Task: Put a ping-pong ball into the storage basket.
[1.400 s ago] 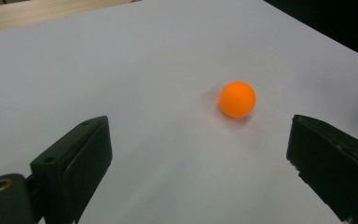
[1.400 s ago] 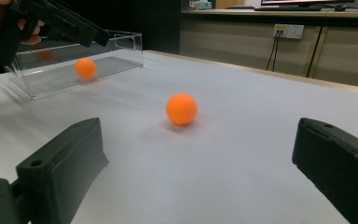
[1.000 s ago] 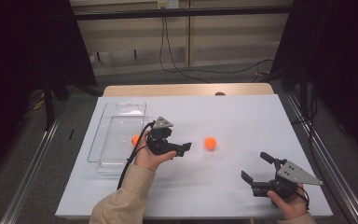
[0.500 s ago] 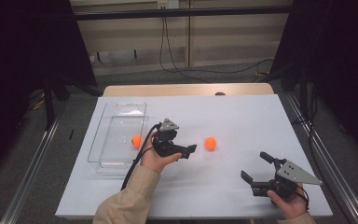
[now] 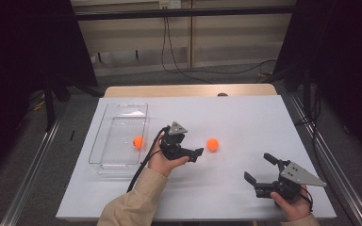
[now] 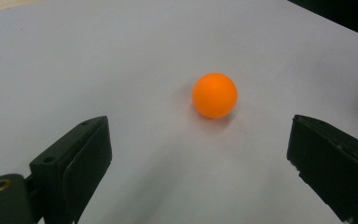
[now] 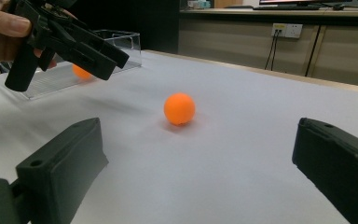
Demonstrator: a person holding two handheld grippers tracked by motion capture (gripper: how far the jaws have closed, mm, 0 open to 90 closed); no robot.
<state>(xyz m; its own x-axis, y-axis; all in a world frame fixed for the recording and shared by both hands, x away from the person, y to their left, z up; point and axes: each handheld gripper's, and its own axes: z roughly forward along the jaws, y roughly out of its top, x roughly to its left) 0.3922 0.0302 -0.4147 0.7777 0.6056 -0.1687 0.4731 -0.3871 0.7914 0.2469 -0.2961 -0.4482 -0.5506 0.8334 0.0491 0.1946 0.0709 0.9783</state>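
ball (image 5: 212, 144) on table (image 5: 245, 117) | tray (image 5: 104, 141) left, holding second ball (image 5: 138, 141)

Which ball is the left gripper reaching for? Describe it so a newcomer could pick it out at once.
On the white table, look right of the clear tray, just past the left gripper and its open jaws. The orange ball lies there on bare tabletop; its twin ball sits inside the tray.

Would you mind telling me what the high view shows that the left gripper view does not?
High view alone: the clear tray with an orange ball inside, the right hand-held gripper open near the table's front edge, and both of the person's hands and a sleeve. Left gripper view alone: a close look between the left hand-held gripper, its jaws wide apart and holding nothing. Both share the loose orange ball on the white table.
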